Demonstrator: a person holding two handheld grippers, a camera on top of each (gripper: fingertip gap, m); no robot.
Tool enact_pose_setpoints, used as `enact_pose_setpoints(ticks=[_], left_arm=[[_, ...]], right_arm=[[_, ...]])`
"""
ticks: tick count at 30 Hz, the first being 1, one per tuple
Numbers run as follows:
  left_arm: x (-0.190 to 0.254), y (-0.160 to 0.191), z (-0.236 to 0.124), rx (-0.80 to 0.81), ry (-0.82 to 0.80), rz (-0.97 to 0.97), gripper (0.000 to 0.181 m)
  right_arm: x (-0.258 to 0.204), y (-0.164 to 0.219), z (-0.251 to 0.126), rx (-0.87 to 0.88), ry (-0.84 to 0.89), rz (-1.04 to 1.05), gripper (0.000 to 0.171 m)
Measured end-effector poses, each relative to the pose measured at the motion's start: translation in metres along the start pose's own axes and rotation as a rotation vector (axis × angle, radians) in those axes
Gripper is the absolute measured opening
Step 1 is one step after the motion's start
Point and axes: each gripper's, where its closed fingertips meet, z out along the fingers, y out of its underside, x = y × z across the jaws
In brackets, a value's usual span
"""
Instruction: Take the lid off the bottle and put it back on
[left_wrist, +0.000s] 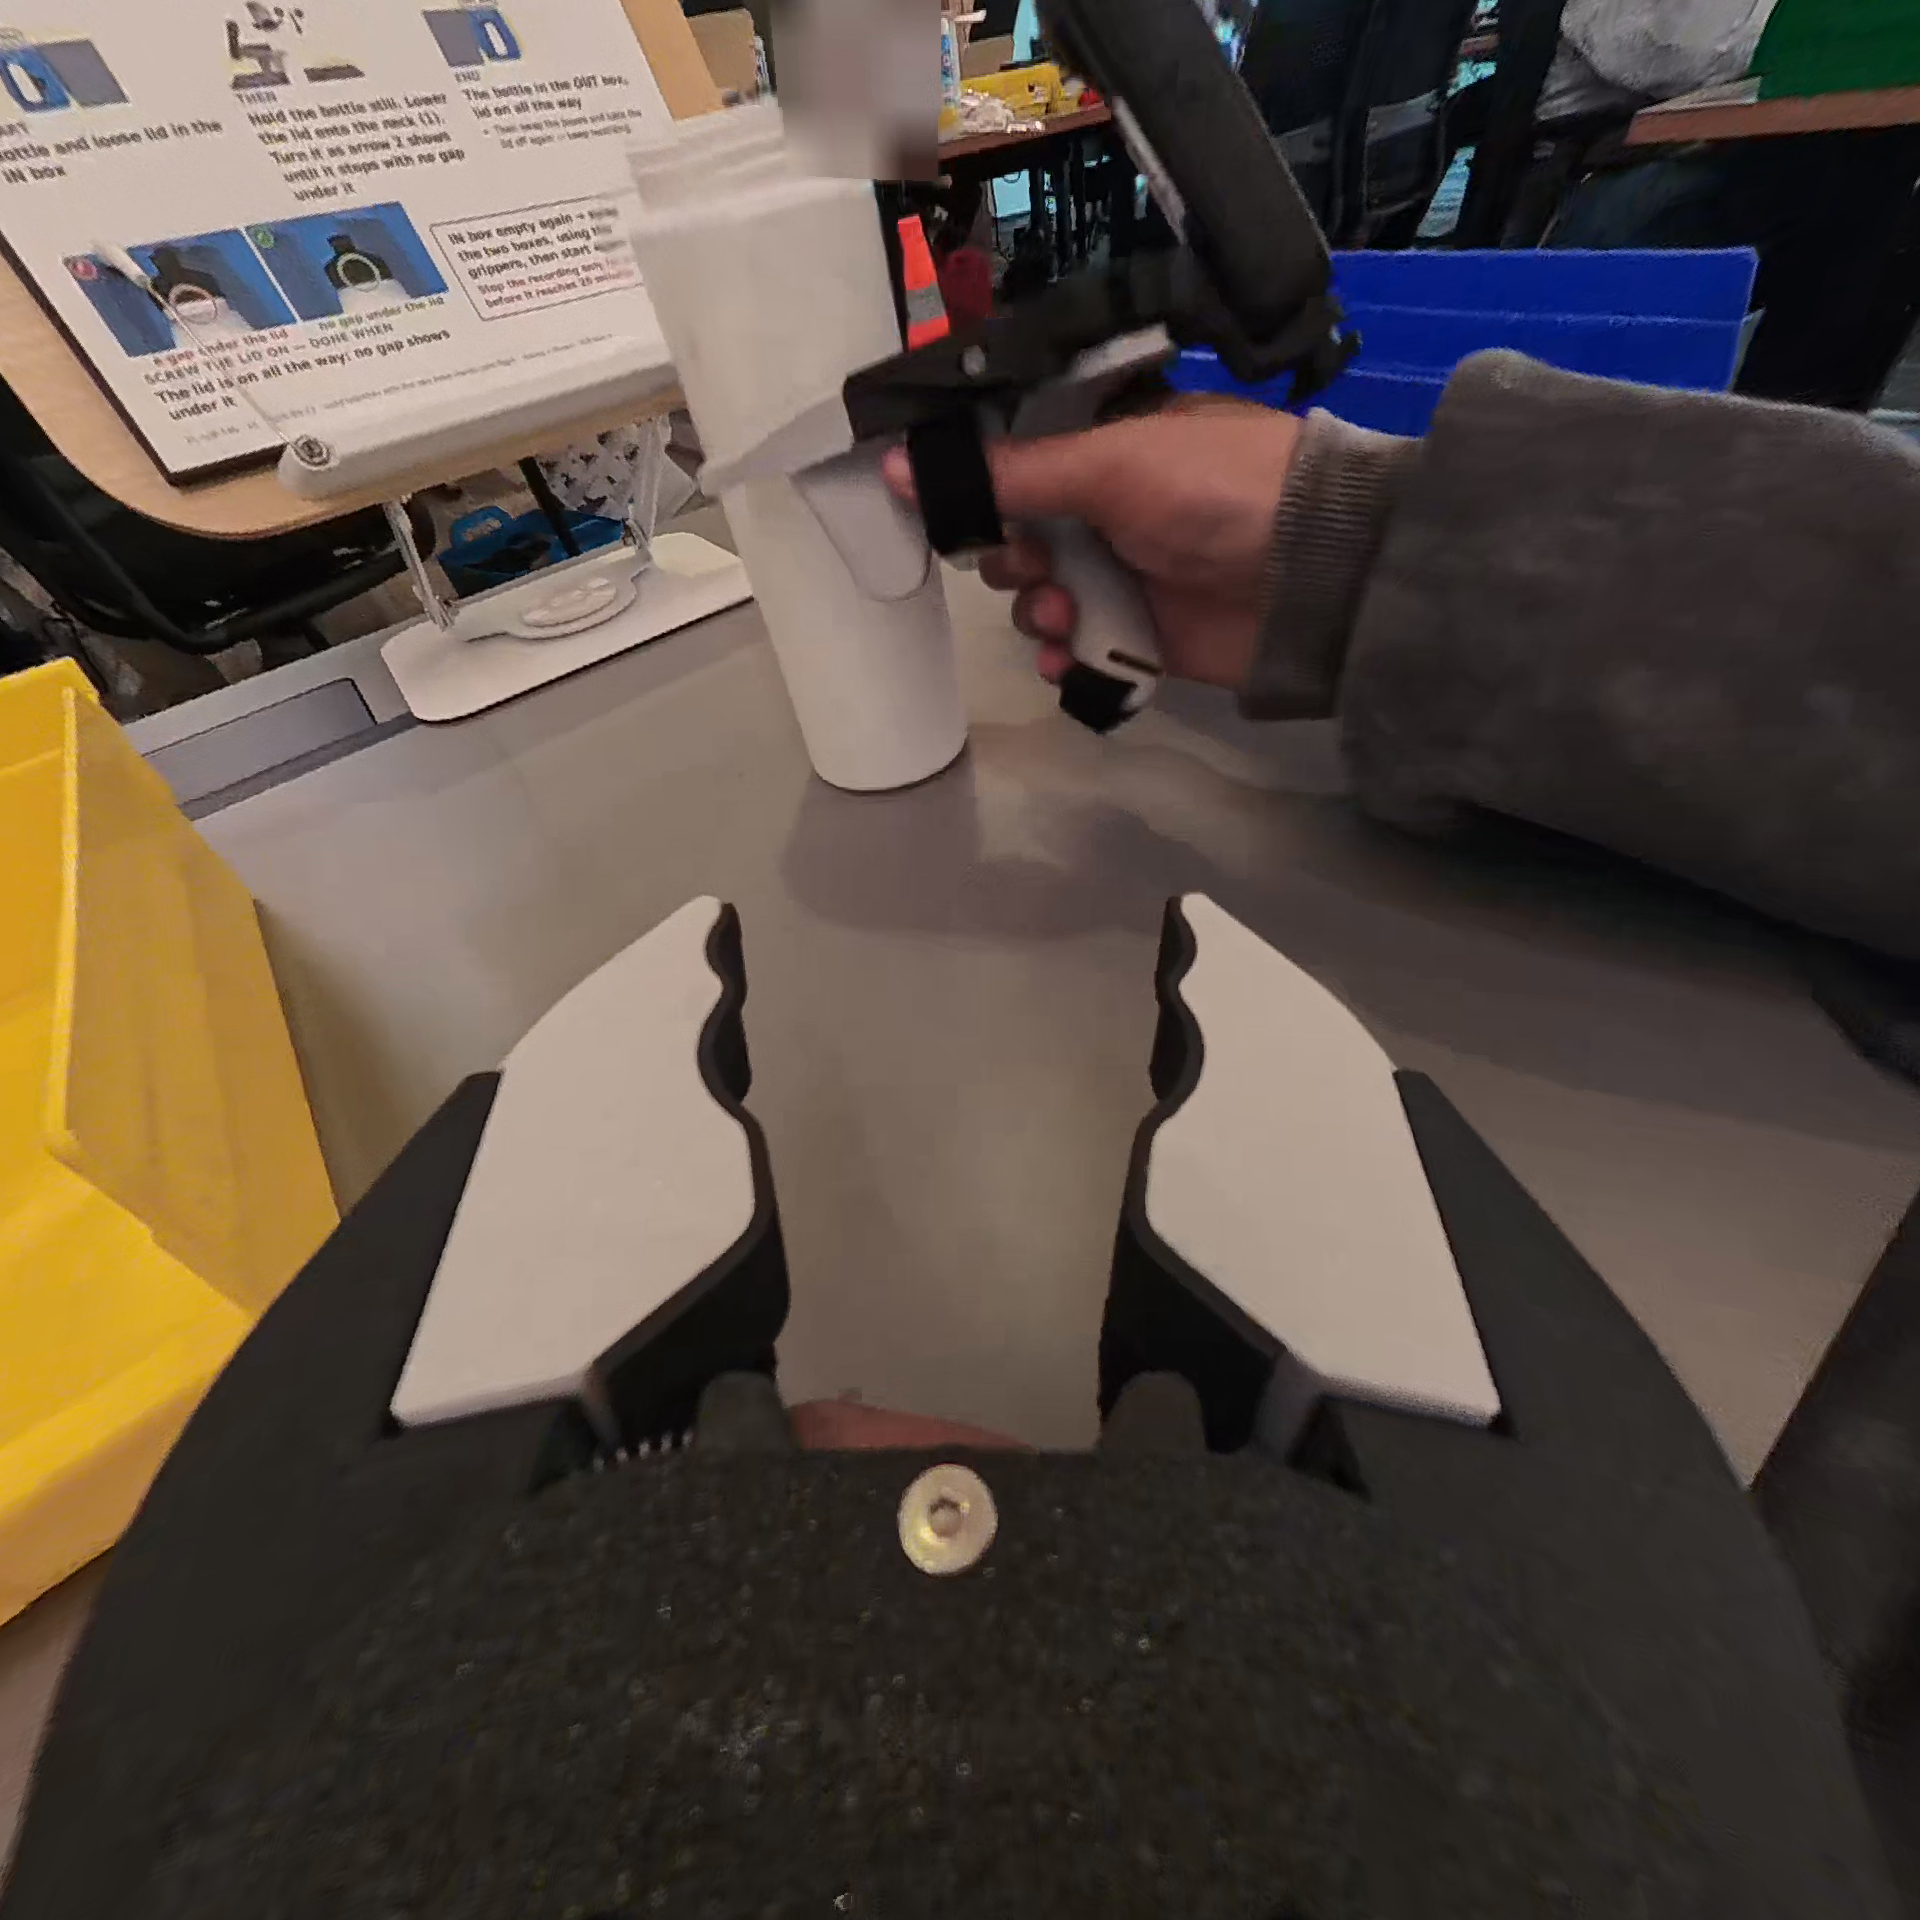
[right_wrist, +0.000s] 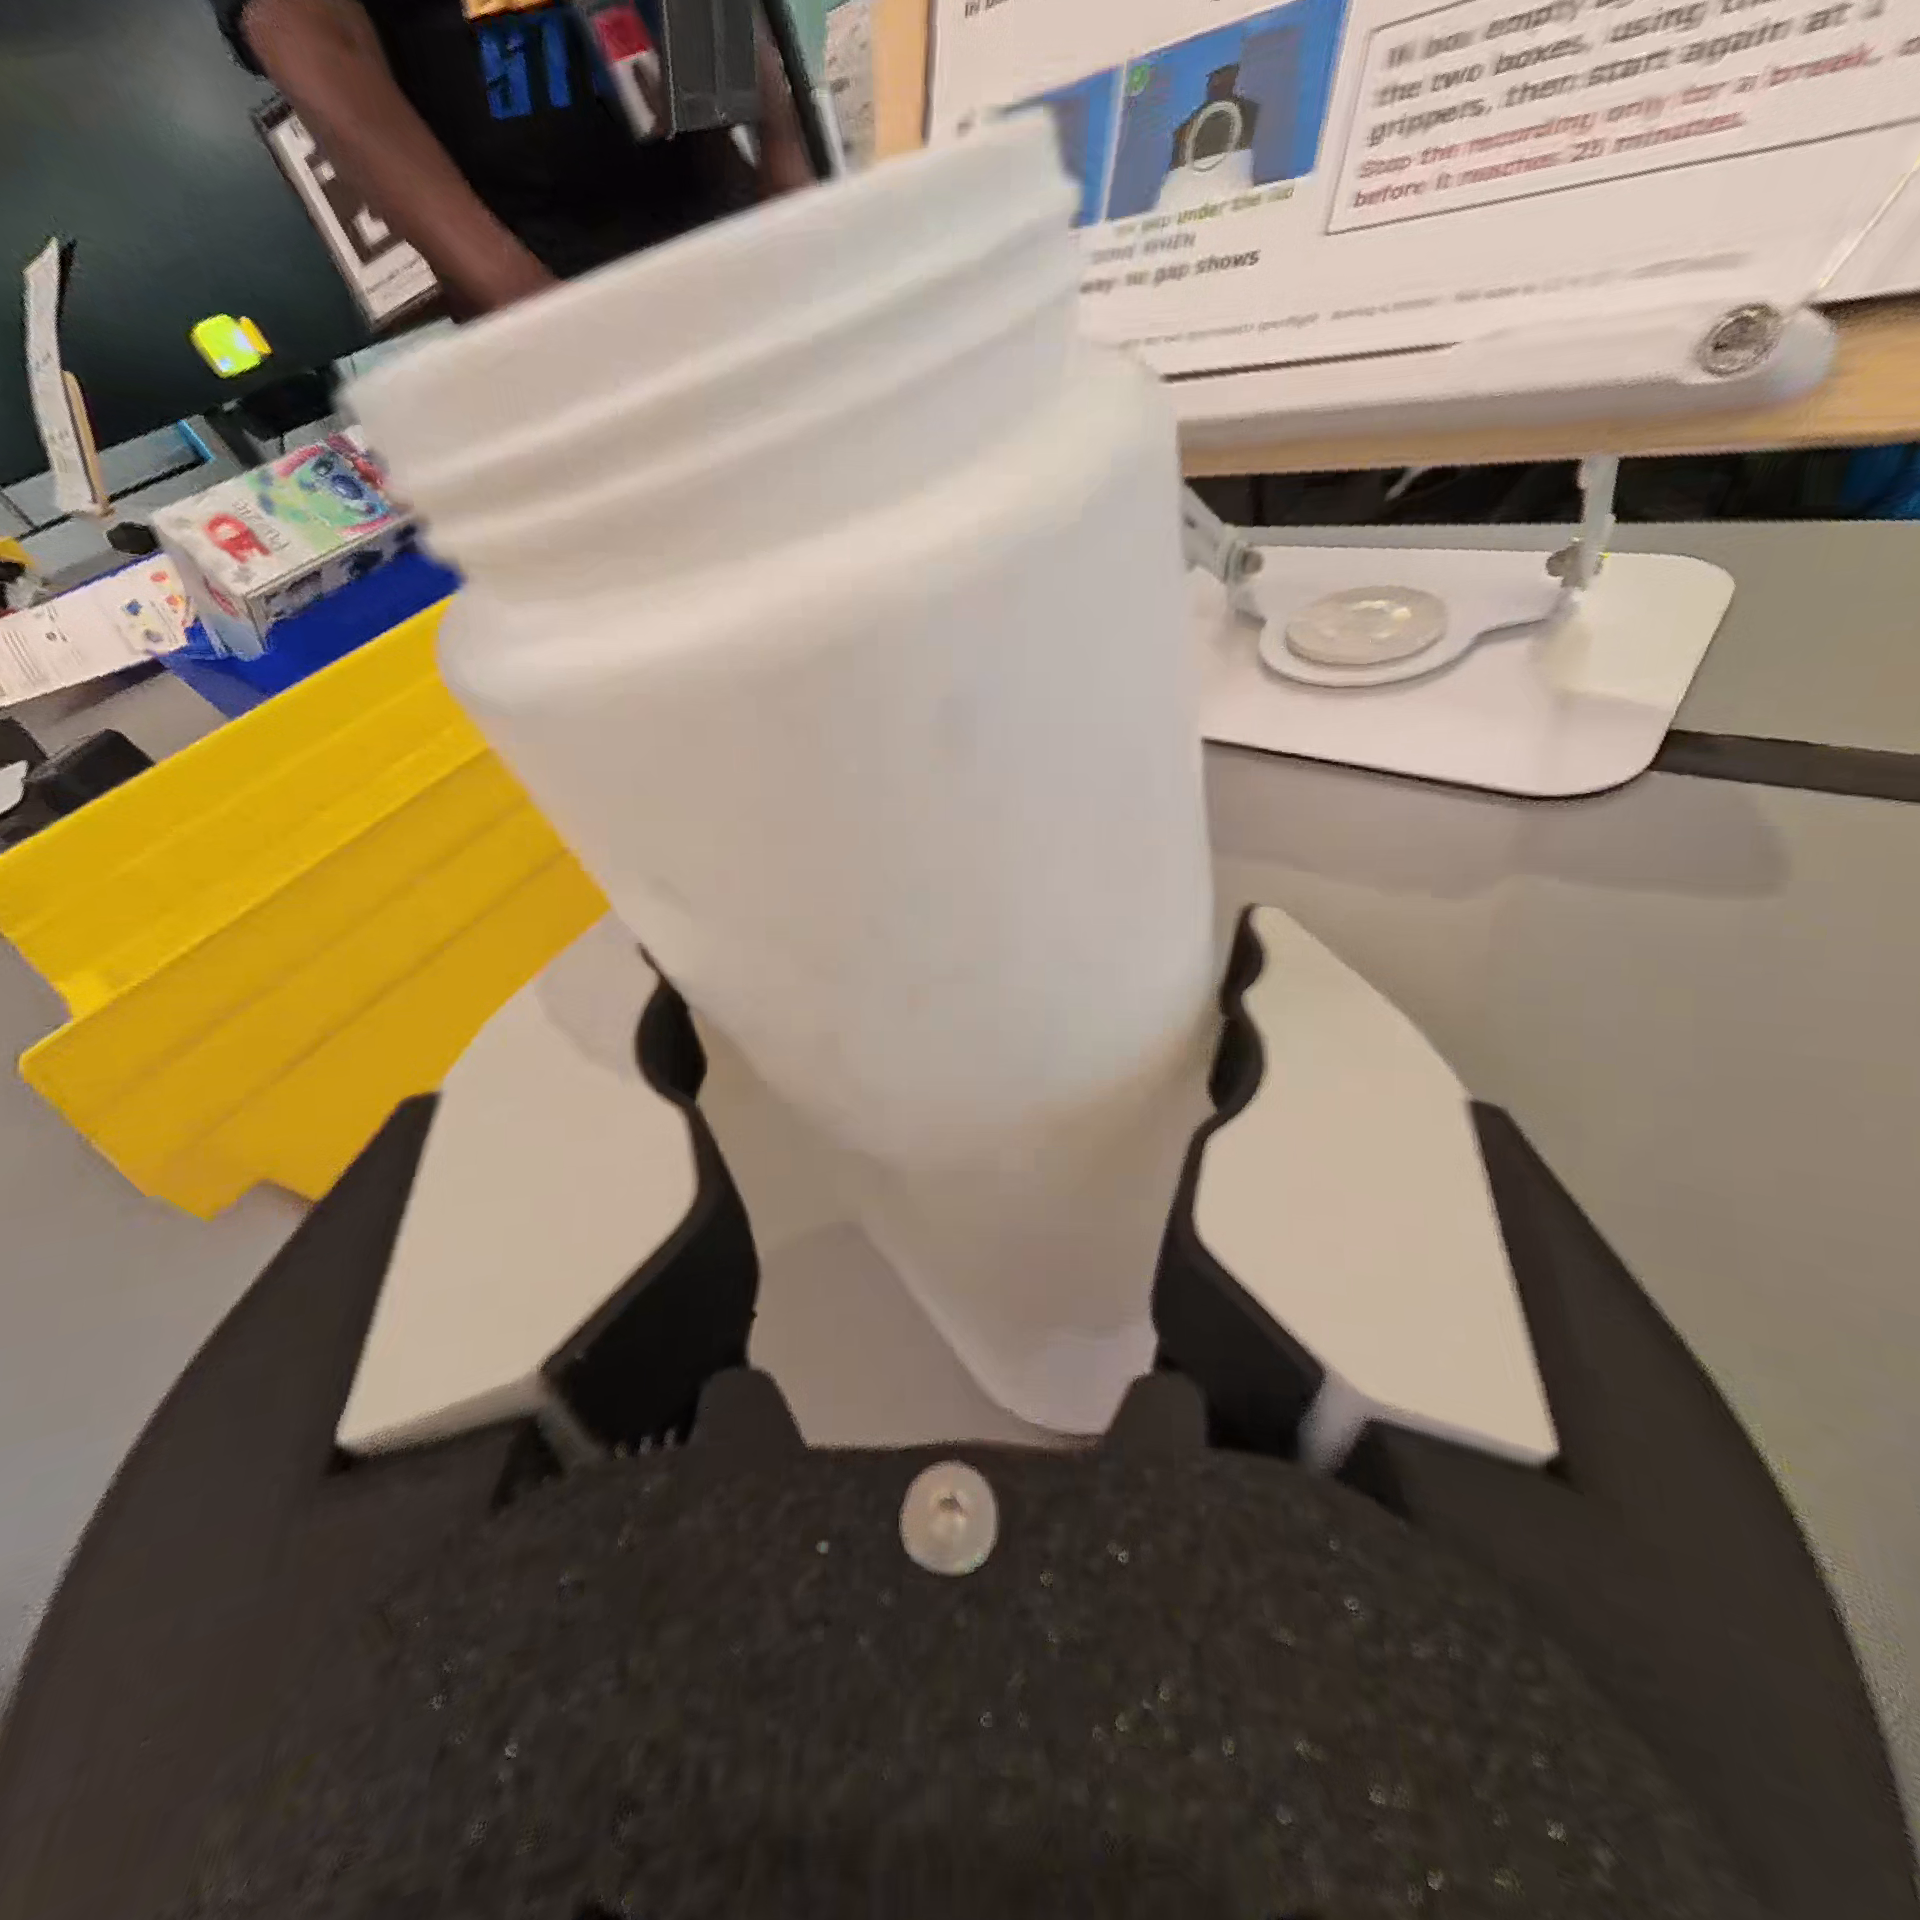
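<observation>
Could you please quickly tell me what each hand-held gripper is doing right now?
Left hand-held gripper: open, empty.
Right hand-held gripper: shut on the white bottle, lid off.

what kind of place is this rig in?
Likely a lab or workshop data-collection station: a grey worktable, a yellow plastic bin, an illustrated instruction sheet on a white stand, and cluttered benches behind.

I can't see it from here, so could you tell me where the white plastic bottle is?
The white plastic bottle, lidless, sits between the right gripper's fingers, base on the grey table.

Black tongs (left_wrist: 948, 1023), white pads (left_wrist: 613, 1153), grey sleeve (left_wrist: 1621, 644)
</observation>
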Motion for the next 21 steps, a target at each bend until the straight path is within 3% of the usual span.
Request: enact_pose_setpoints(ticks=[3, 6, 10, 13, 16, 19, 21], left_arm=[[-0.007, 0.006, -0.003, -0.027, -0.007, -0.027, 0.073], [-0.012, 0.004, -0.007, -0.014, -0.012, -0.074, 0.072], [-0.009, 0.006, -0.006, -0.028, 0.002, -0.076, 0.072], [0.000, 0.004, -0.003, -0.027, 0.022, -0.046, 0.073], [0.013, 0.003, 0.003, -0.032, 0.059, -0.026, 0.073], [0.023, 0.004, 0.008, -0.044, 0.082, 0.002, 0.073], [0.027, 0.003, 0.009, -0.042, 0.089, 0.021, 0.073]], right_arm=[[0.004, -0.011, -0.007, -0.013, 0.019, 0.037, 0.094], [-0.008, -0.051, -0.040, 0.082, -0.015, 0.084, 0.093], [-0.018, -0.137, -0.116, 0.227, -0.044, 0.125, 0.093], [0.013, -0.186, -0.179, 0.312, 0.004, 0.157, 0.093], [0.078, -0.180, -0.208, 0.171, 0.089, 0.266, 0.094], [0.160, -0.134, -0.215, 0.012, 0.228, 0.466, 0.093], [0.193, -0.091, -0.208, -0.092, 0.224, 0.672, 0.093]])
